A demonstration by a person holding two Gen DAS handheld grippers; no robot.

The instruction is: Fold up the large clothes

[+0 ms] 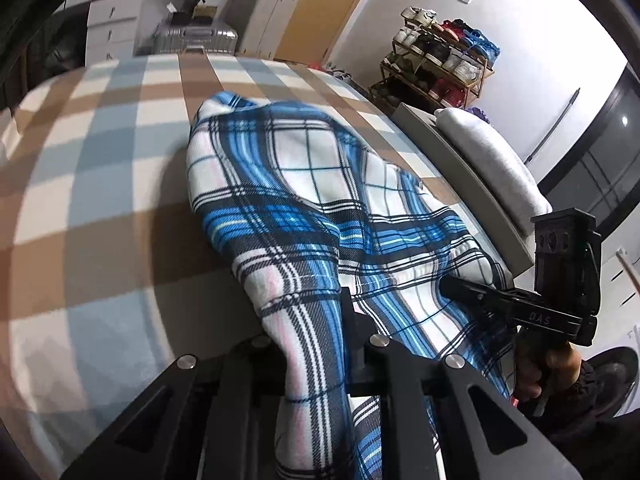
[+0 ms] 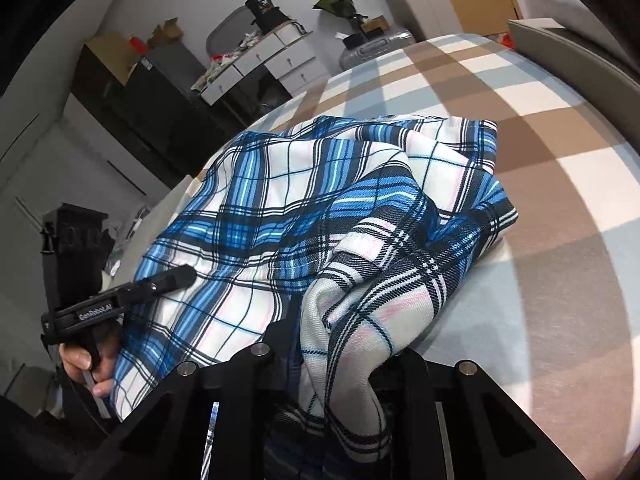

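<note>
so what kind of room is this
Most likely a bedroom at home: a bed under a checked bedspread, a white drawer unit against the wall, and a loaded shoe rack beside the door.

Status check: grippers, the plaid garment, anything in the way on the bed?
Left gripper shut on plaid garment. Right gripper shut on it too. Garment bunched, partly folded on checked bedspread. Nothing blocking it.

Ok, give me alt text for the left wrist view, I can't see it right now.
A blue, white and black plaid garment lies bunched on a bed with a brown, blue and white checked cover, one fold clamped in the left tool at the bottom. At right, the right tool grips the garment's near edge.
</note>
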